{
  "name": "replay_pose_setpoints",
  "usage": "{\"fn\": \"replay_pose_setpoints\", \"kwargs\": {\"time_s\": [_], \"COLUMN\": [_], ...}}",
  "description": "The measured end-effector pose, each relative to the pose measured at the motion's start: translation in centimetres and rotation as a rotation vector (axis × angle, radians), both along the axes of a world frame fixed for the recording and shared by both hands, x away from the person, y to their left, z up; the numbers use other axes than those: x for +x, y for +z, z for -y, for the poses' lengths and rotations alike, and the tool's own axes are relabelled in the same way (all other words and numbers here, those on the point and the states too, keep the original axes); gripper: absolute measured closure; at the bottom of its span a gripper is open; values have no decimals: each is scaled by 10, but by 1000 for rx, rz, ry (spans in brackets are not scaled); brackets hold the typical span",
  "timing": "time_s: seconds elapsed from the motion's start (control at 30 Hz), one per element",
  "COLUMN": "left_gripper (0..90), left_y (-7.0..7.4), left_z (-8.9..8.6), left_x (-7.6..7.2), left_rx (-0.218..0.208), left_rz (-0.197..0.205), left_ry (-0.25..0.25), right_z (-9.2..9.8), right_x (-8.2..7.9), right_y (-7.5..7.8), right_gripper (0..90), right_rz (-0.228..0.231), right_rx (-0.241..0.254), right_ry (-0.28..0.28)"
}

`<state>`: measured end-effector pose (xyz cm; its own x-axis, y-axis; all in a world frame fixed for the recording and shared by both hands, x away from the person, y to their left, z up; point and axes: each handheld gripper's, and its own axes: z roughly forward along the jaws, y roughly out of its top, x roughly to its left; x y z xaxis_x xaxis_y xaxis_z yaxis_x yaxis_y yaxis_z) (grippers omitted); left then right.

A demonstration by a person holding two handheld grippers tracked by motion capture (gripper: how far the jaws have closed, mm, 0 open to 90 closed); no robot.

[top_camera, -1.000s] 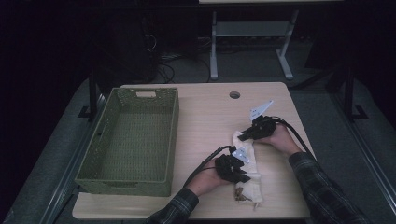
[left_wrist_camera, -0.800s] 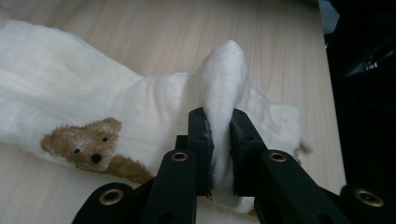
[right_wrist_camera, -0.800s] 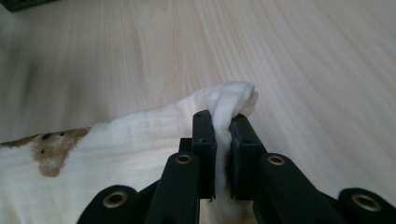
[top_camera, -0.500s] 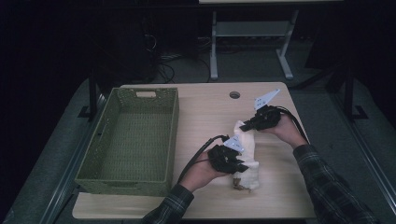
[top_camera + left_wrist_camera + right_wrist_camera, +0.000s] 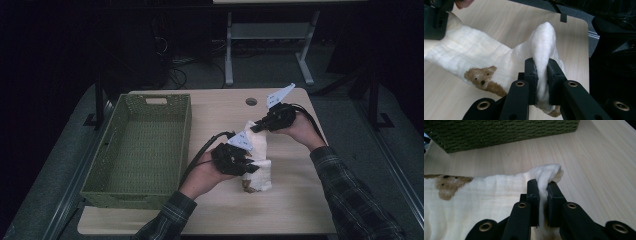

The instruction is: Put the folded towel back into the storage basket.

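- Holding a white cloth (image 5: 257, 150) with a brown bear patch, the two grippers carry it above the table (image 5: 300, 210), to the right of the green basket (image 5: 142, 150).
- Left gripper (image 5: 541, 75) is clamped on a bunched fold of the cloth at its near end.
- Right gripper (image 5: 543, 192) is clamped on a corner at the far end.
- Between the two grips, the cloth hangs stretched.

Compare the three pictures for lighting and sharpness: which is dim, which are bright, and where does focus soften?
High view: dim, the surroundings near black, the cloth soft. Left gripper view: bright and even, the cloth's bear patch crisp, the nearest part of the tongs slightly soft. Right gripper view: bright, the green basket sharp.
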<state>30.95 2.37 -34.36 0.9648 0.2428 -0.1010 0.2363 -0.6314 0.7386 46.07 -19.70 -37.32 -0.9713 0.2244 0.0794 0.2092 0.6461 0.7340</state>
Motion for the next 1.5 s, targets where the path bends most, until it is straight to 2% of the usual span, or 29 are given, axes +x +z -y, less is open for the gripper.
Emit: {"fn": "replay_pose_setpoints", "kwargs": {"time_s": [0.37,0.47,0.67,0.77,0.9,1.3,1.5], "left_gripper": [803,803,804,804,803,803,803], "left_y": [22,29,38,42,48,62,69], "left_z": [-34,-48,-76,-90,-108,-162,-187], "left_x": [11,13,16,17,16,17,13], "left_rx": [-18,-28,-33,-38,-28,-33,-14], "left_rz": [12,14,30,37,55,76,89], "left_ry": [12,22,45,56,72,152,180], "right_z": [-32,-43,-77,-95,-116,-169,-197], "right_x": [4,5,7,6,4,4,4], "right_y": [24,31,43,48,54,75,78], "right_gripper": [826,827,826,827,827,827,827], "right_rz": [14,14,37,44,48,81,87], "right_rx": [10,19,26,12,23,36,46], "right_ry": [34,44,101,120,143,199,223]}}
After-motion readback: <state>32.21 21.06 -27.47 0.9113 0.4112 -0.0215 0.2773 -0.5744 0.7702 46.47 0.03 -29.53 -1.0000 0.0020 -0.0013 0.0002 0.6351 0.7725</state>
